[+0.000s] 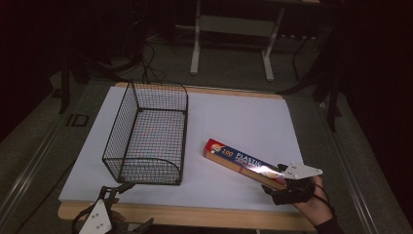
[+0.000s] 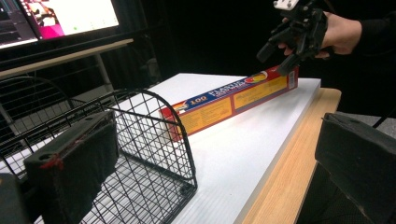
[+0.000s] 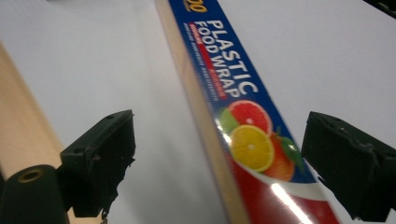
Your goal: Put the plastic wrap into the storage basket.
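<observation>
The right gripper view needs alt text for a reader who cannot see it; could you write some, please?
A long plastic wrap box, printed with citrus fruit, lies on a white board between the open black jaws of the right gripper, which do not touch it. The wooden table edge runs along the left.

The white surface lies open between the wire basket and the plastic wrap box, and behind the box to the far edge. The basket's tall mesh walls block the left part; its top is open. The box lies slantwise across the right near part, between the spread jaws of the right tool. The left tool sits just before the basket's near wall.
</observation>
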Demonstrator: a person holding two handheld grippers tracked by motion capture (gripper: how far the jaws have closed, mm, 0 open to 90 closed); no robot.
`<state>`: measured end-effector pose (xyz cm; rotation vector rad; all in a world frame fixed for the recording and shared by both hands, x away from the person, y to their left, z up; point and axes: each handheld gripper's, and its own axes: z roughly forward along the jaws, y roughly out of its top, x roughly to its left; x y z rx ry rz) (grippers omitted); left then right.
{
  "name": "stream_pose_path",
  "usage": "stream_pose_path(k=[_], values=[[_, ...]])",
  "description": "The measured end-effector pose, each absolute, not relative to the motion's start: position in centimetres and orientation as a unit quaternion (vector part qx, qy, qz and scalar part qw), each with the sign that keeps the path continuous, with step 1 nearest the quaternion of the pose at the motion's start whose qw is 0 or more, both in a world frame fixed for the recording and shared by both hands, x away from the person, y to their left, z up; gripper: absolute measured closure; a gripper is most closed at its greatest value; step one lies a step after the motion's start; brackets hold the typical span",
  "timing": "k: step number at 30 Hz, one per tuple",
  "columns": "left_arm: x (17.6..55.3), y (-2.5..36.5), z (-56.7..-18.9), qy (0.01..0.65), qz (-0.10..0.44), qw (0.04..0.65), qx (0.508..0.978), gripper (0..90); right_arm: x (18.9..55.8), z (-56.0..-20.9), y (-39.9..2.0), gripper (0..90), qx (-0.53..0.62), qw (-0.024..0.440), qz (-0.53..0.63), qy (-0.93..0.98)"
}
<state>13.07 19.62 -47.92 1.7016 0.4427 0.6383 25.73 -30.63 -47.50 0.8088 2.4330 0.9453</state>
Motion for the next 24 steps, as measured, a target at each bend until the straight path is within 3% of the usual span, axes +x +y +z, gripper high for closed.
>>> stream_pose_path(k=[18,24], values=[[13.0,19.6,-47.9,0.186,0.271,0.592,0.736,0.2,29.5,-47.3,-28.1,13.5,0.248,0.18,0.225,0.925],[13.0,19.6,-47.9,0.185,0.272,0.591,0.736,0.2,30.8,-47.5,-27.7,13.6,0.25,0.148,0.199,0.936]])
